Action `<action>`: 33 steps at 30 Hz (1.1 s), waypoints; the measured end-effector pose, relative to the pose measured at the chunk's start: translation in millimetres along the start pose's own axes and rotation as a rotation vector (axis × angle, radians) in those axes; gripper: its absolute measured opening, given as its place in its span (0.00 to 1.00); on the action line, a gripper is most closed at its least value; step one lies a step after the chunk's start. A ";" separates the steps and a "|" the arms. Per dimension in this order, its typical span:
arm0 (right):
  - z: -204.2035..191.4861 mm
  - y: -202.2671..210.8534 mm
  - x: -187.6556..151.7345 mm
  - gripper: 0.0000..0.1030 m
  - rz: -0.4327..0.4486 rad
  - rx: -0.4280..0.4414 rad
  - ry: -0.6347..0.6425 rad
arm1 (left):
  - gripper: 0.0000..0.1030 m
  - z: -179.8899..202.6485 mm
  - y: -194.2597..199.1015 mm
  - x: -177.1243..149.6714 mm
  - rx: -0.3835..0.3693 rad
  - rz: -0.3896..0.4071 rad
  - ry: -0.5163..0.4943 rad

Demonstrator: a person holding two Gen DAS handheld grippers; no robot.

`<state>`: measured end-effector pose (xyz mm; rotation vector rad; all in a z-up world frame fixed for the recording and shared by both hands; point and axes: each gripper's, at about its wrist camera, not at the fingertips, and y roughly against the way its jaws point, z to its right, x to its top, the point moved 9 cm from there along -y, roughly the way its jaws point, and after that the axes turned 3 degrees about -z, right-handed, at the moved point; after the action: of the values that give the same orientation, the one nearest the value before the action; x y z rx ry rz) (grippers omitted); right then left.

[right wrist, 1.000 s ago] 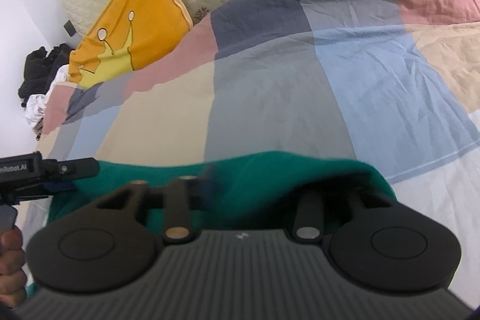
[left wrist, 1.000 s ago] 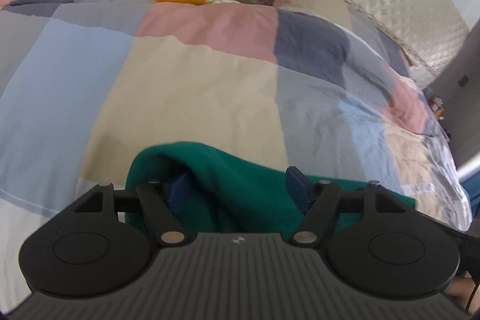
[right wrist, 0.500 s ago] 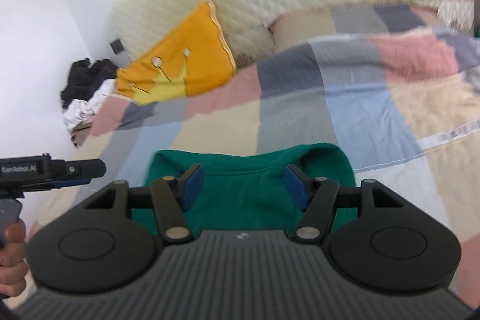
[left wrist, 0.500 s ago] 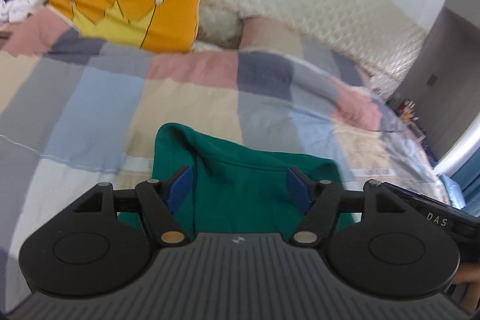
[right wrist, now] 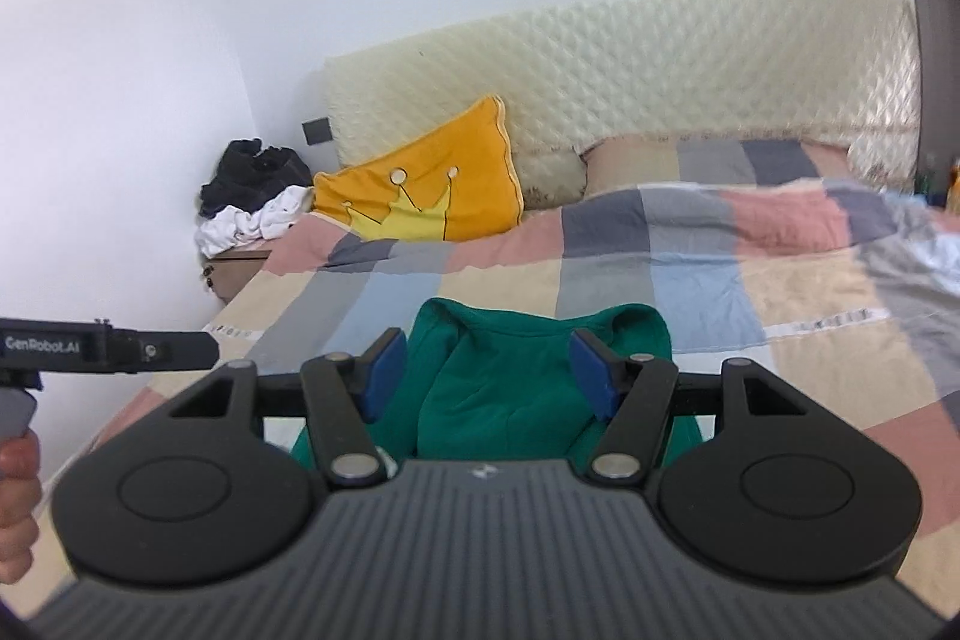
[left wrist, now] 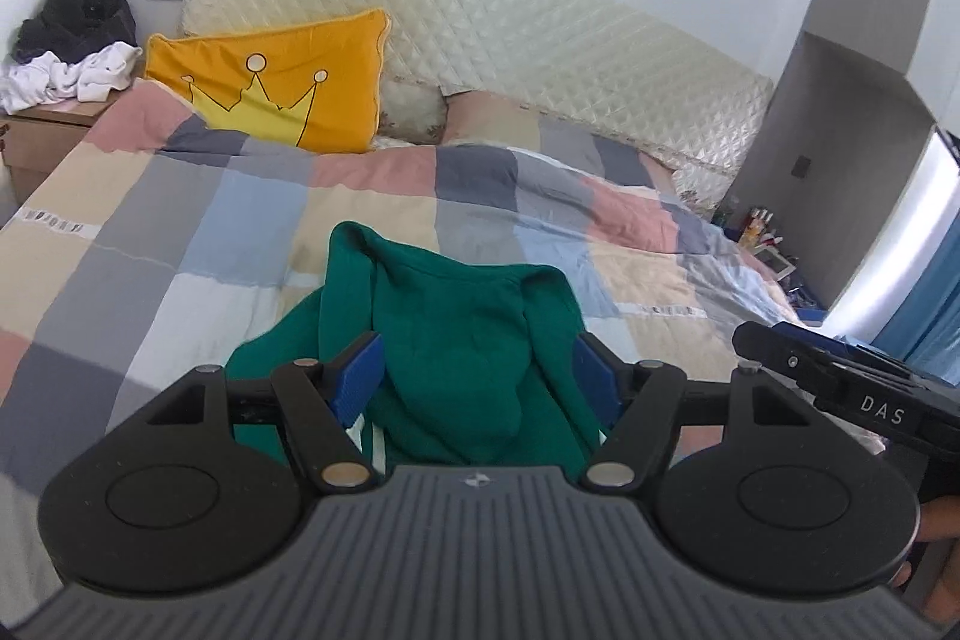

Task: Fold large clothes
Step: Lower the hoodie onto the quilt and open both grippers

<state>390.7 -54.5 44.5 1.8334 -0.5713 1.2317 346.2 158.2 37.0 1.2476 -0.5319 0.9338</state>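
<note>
While I am looking along my left gripper [left wrist: 477, 373], its blue pads [left wrist: 359, 379] are standing wide apart and pressing on nothing, with the green garment [left wrist: 462, 340] lying beyond and between them on the patchwork bed [left wrist: 180, 244]. That garment is resting in a bunched, half-folded heap near the foot of the bed, one edge riding up in a ridge on its left side and a pale strip showing at its near edge. An orange crown cushion [left wrist: 276, 82] is leaning against the quilted headboard [left wrist: 540, 34], well apart from the garment, and my right gripper is poking in at the right edge. Turning to the right wrist view, my right gripper [right wrist: 489, 373] is also standing open and empty, its jaws having just been opening a little, with the same green garment [right wrist: 516, 370] lying past the pads rather than between them. My left gripper's body [right wrist: 108, 346] is showing at the left edge, held in my hand [right wrist: 18, 508]. From here I am judging that the loose ridge could slump and undo the fold, since nothing is pinning it. Reaching back in could also snag only the top layer, dragging the heap askew across the soft bedding.
</note>
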 end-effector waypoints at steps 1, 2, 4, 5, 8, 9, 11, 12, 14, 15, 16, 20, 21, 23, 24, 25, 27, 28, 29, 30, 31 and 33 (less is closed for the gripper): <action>-3.6 11.1 -5.6 0.61 0.001 -0.006 0.008 | 0.71 2.6 14.4 -7.8 -0.001 0.011 0.001; -6.4 19.0 -11.0 0.61 -0.003 -0.013 0.013 | 0.71 5.0 27.4 -16.1 -0.002 0.020 0.003; -13.8 36.8 -23.5 0.61 0.006 -0.008 0.016 | 0.71 8.4 48.1 -32.4 -0.002 0.029 0.003; -16.9 45.5 -30.7 0.61 0.015 -0.003 0.012 | 0.71 9.8 57.1 -40.9 -0.003 0.034 0.004; -22.2 65.4 -57.3 0.61 0.012 -0.008 -0.004 | 0.71 11.6 76.0 -67.7 -0.010 0.039 0.017; -25.4 68.8 -65.7 0.61 0.002 -0.010 0.006 | 0.71 12.4 80.2 -79.1 -0.014 0.037 0.021; -31.1 73.1 -86.6 0.61 -0.024 -0.022 0.033 | 0.71 12.5 80.6 -101.1 -0.016 0.012 0.017; -32.4 76.1 -94.0 0.61 -0.030 -0.021 0.027 | 0.71 12.1 79.9 -112.2 -0.010 -0.002 0.010; -34.6 80.0 -109.3 0.61 -0.033 -0.009 0.013 | 0.71 10.8 80.5 -134.2 -0.008 -0.017 0.005; -35.7 83.3 -115.4 0.61 -0.029 -0.005 0.013 | 0.71 9.5 77.0 -141.5 -0.007 -0.027 0.005; -36.9 83.6 -122.0 0.61 -0.026 -0.002 0.015 | 0.71 7.7 75.2 -152.0 -0.003 -0.039 -0.001; -36.5 82.0 -148.6 0.61 -0.015 0.009 0.005 | 0.71 -3.4 55.4 -181.6 0.005 -0.092 0.000; -35.9 81.3 -155.7 0.61 -0.015 0.006 0.003 | 0.71 -6.7 48.4 -189.2 0.010 -0.112 0.004; -31.7 73.8 -169.8 0.61 -0.021 0.004 -0.006 | 0.71 -14.8 32.8 -205.1 0.021 -0.157 0.010; -30.2 69.8 -175.5 0.61 -0.033 0.006 -0.014 | 0.71 -18.8 24.7 -211.0 0.031 -0.177 0.012; -28.3 66.0 -180.0 0.61 -0.044 0.011 -0.024 | 0.70 -22.4 16.5 -218.1 0.039 -0.200 0.014; -25.2 58.8 -185.9 0.61 -0.049 0.013 -0.026 | 0.70 -29.3 -0.5 -226.5 0.046 -0.235 0.019; -23.5 55.9 -189.1 0.61 -0.055 0.006 -0.026 | 0.70 -31.9 -9.0 -229.9 0.046 -0.250 0.021; -21.8 53.5 -191.7 0.61 -0.062 0.003 -0.032 | 0.70 -33.5 -17.0 -232.7 0.052 -0.264 0.018; -20.2 51.0 -194.1 0.61 -0.069 0.005 -0.040 | 0.70 -35.3 -25.9 -234.5 0.069 -0.281 0.008; -18.9 48.8 -196.8 0.61 -0.075 0.006 -0.046 | 0.70 -37.2 -32.9 -235.2 0.084 -0.291 0.000; -17.0 45.1 -202.6 0.61 -0.083 -0.010 -0.035 | 0.70 -42.4 -49.1 -236.6 0.101 -0.324 -0.022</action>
<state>264.3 -80.7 -119.0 1.8549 -0.5146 1.1425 252.8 125.3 -187.4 1.3872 -0.2893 0.6800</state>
